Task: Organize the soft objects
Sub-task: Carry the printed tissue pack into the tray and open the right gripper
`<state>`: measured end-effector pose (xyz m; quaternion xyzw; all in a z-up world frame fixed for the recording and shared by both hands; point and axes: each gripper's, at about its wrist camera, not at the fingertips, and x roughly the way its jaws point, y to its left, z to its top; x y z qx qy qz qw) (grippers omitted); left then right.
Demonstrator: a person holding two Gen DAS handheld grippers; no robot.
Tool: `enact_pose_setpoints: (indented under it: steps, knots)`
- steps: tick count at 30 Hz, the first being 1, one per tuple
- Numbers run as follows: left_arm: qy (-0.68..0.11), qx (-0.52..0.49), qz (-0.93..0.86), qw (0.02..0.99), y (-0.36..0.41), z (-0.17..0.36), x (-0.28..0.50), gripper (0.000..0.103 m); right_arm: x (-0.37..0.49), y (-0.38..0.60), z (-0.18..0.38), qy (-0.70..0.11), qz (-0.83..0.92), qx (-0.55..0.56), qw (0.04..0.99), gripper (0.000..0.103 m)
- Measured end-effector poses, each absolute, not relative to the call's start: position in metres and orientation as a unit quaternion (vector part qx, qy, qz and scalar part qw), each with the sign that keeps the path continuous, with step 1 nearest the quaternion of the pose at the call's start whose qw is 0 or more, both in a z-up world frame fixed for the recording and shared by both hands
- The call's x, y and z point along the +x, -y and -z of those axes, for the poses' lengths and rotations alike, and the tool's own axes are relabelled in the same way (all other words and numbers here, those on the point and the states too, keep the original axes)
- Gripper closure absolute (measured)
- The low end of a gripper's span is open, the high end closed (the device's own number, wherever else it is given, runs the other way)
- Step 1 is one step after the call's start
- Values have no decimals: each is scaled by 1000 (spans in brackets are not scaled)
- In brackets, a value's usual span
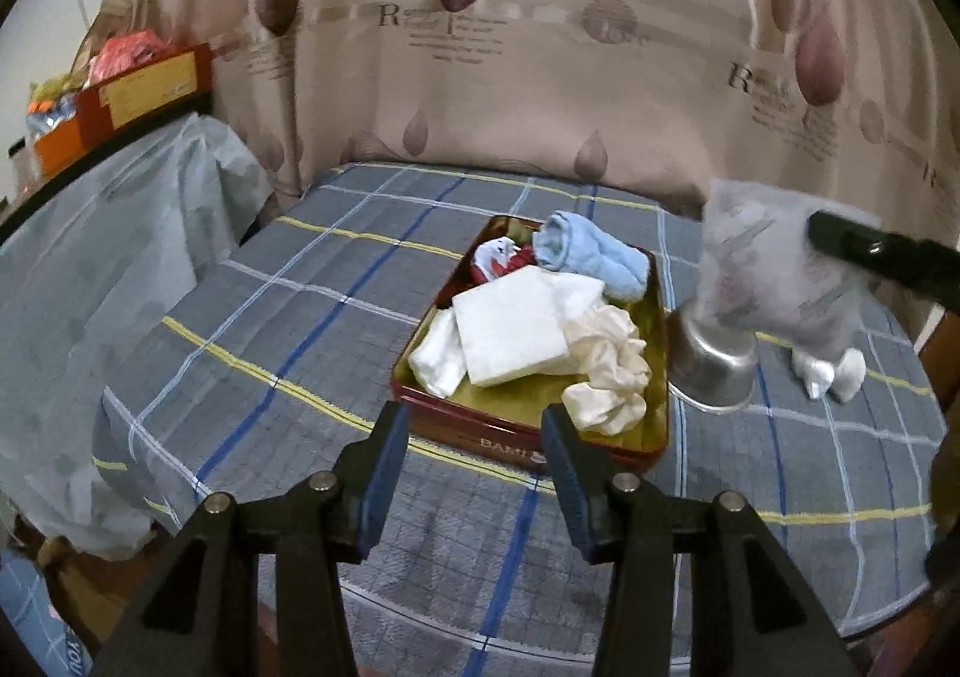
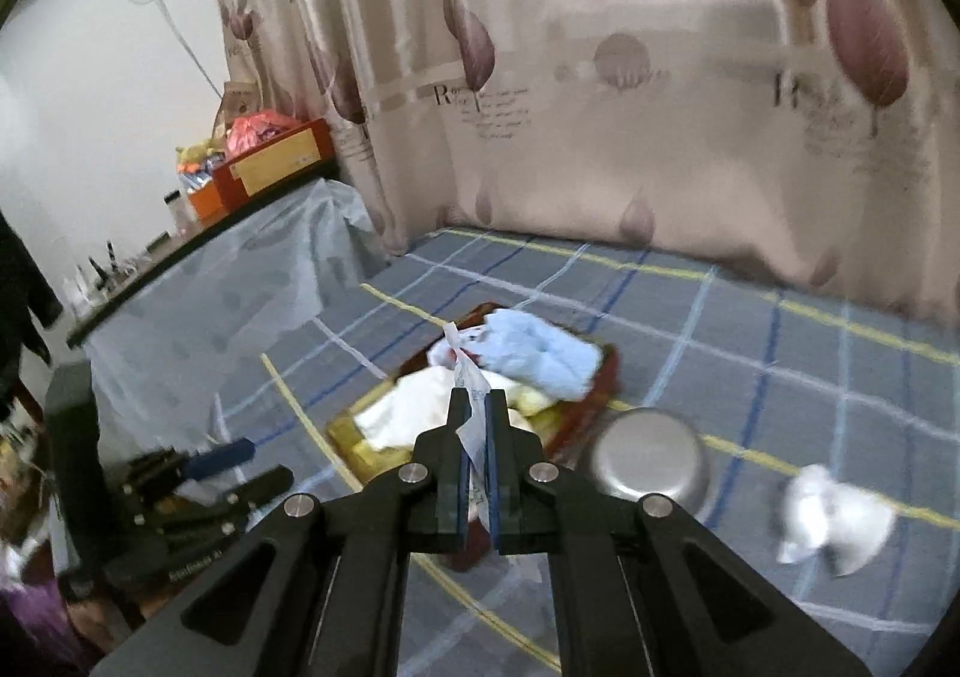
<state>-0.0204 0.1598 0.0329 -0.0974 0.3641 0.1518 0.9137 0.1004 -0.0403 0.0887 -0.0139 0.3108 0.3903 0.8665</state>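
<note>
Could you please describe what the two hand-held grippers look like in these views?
Both are alike. The left hand-held gripper and right hand-held gripper have matte black angular linkage arms with triangular cut-outs, round silver pivot pins, and flat straight fingers faced with dark blue pads. No cables or sleeves show.

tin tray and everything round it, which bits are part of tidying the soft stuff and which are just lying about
Part of the job:
- red tin tray
- blue towel
- white folded cloth
- cream scrunchie
- thin printed cloth in right gripper
- white item on bedspread

Lying about:
- upturned steel bowl
- cardboard boxes
- curtain
</note>
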Motion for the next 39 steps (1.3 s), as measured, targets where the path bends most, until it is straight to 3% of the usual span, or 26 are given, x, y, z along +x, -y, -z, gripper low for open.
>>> enact_pose_setpoints:
  steps: [16,26,29,31,32,39]
  knots:
    - [-373,-112,-168,906,-183,-20,-20,56,174,-41,-35,-424,-425,106,793,97]
    - [-385,-112,-161,902,-182,-13,-15,56,210,-47,-12,-424,-372,41,825,94]
    - [-388,-109,-159,901,-180,-11,-14,56,213,-50,-13,-408,-346,-7,845,83]
    - [-389,-107,-160,901,-179,-10,-14,56,212,-51,-18,-383,-335,-33,860,59]
    - [-390,-106,-160,900,-179,-10,-14,56,213,-49,-20,-372,-336,-36,864,55]
    - [-398,-103,-157,898,-178,-7,-12,56,213,-36,-43,-323,-333,-36,885,53]
